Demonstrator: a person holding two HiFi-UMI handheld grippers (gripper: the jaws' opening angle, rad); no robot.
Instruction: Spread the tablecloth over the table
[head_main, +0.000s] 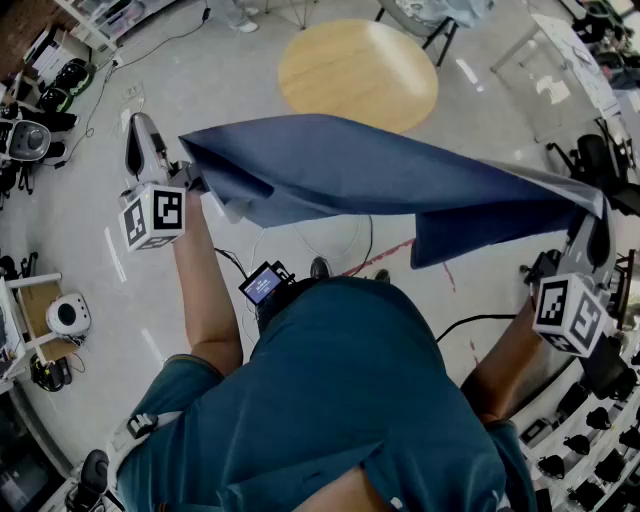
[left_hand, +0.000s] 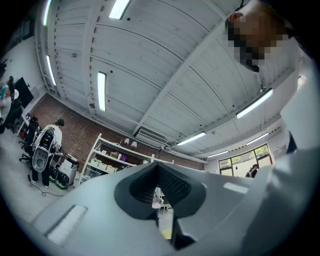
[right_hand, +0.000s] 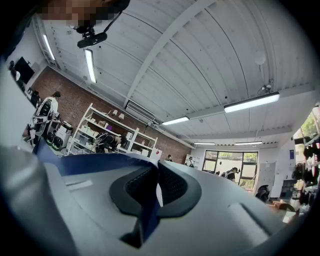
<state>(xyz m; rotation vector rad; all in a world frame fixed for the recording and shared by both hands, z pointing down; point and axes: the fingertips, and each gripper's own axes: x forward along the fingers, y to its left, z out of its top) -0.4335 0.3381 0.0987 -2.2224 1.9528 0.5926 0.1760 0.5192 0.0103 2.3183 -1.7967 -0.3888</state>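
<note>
Clearly the tablecloth (head_main: 380, 175) is up in the air, pulled into a wide band between the two claws. The step in hand looks like carrying it out over the round wooden worktop (head_main: 357, 72), which stands on the far side, beyond the cloth's far edge.

To do that well, I would hold both claws at about one height and well apart, so the cloth is taut enough not to fold on itself. The far edge should pass the far rim of the worktop first, and the cloth should then come down so that its middle lands on the middle of the top. On the near side toward the right a flap hangs doubled below the main sheet. That fold should be drawn out before the cloth goes down, or it will likely land creased. Neither grip should be let go until the cloth rests on the wood.

The left claw (head_main: 192, 178) is clenched, with its jaws closed on each other in the left gripper view. No blue shows between them there, but in the head view the cloth's left corner ends right at its tips, so I judge that it pinches that corner. The right claw (head_main: 596, 218) is clenched on the right corner, and the right gripper view shows a blue strip running down between its pads. The sheet spans from one claw to the other, in front of the person and above the floor (head_main: 200, 70).
</note>
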